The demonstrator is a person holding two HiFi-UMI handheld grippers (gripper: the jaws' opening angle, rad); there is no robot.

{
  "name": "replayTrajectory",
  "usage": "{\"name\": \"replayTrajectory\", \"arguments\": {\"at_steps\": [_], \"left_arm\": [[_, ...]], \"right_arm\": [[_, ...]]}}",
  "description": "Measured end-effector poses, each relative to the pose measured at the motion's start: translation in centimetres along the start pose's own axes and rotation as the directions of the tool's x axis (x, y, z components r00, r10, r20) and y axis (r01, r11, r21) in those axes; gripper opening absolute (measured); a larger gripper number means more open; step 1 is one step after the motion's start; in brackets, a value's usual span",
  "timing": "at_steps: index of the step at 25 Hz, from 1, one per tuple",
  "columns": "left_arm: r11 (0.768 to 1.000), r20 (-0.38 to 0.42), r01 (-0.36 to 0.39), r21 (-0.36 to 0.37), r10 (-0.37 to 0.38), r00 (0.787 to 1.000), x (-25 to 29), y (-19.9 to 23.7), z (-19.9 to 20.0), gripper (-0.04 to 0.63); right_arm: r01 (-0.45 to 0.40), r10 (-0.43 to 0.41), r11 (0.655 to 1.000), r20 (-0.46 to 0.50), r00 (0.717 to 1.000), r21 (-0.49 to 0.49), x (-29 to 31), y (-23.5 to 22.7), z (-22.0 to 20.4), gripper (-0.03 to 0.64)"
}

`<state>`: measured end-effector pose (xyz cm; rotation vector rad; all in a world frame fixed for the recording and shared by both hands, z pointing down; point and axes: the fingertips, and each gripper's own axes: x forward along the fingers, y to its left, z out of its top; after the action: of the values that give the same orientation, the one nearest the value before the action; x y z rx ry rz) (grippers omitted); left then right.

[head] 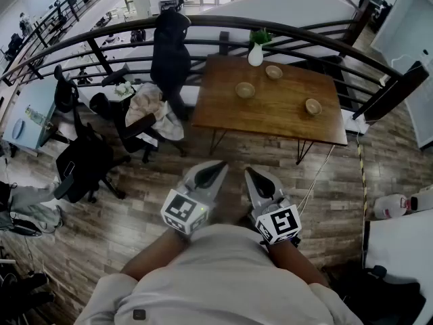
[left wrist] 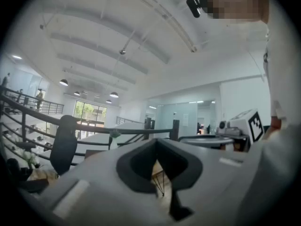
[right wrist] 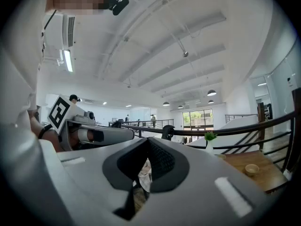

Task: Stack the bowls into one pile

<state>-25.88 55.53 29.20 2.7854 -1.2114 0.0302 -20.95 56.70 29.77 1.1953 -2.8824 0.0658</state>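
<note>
While all three bowls rest on the wooden table [head: 277, 117], none sits inside another. The first bowl [head: 245, 90] stands toward the table's left half, about midway between its far and near edges. The second bowl [head: 274, 72] lies near the far edge, just beside a white vase [head: 255, 55] holding a green sprig. The third bowl [head: 312, 106] sits well apart from both, close to the right edge. It also shows in the right gripper view [right wrist: 251, 169].

Both tools hang over the plank floor [head: 135, 215], well short of the table's near edge, and point level toward it. The left gripper [head: 220, 164] has its jaws brought together, tips meeting with nothing caught between them. Its own view [left wrist: 157, 142] shows only a table leg through the gap behind the tips. The right gripper [head: 249, 172] is likewise closed and empty, as its own view [right wrist: 146, 142] confirms. The two tools are held side by side, near each other but not touching.

A dark jacket [head: 169, 49] drapes over a chair at the table's far left corner. A curved black railing [head: 216, 21] runs behind the far edge.
</note>
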Motion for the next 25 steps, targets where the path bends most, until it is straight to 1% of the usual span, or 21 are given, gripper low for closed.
{"name": "replayTrajectory", "arguments": {"at_steps": [3,14,25], "left_arm": [[1.000,-0.005,0.003,-0.012,-0.003,1.000,-0.4,-0.2,-0.2,0.005],[1.000,0.012,0.020,-0.003,-0.020,1.000,-0.1,-0.4,0.1,0.005],[1.000,-0.002,0.017,-0.008,-0.017,1.000,2.1,-0.6,0.1,0.005]], "right_arm": [[-0.001,0.001,1.000,0.000,1.000,0.000,-0.1,0.4,0.0,0.007],[0.011,-0.011,1.000,0.024,1.000,-0.002,-0.6,0.3,0.7,0.006],[0.013,-0.013,1.000,0.011,1.000,0.022,-0.7,-2.1,0.4,0.008]]}}
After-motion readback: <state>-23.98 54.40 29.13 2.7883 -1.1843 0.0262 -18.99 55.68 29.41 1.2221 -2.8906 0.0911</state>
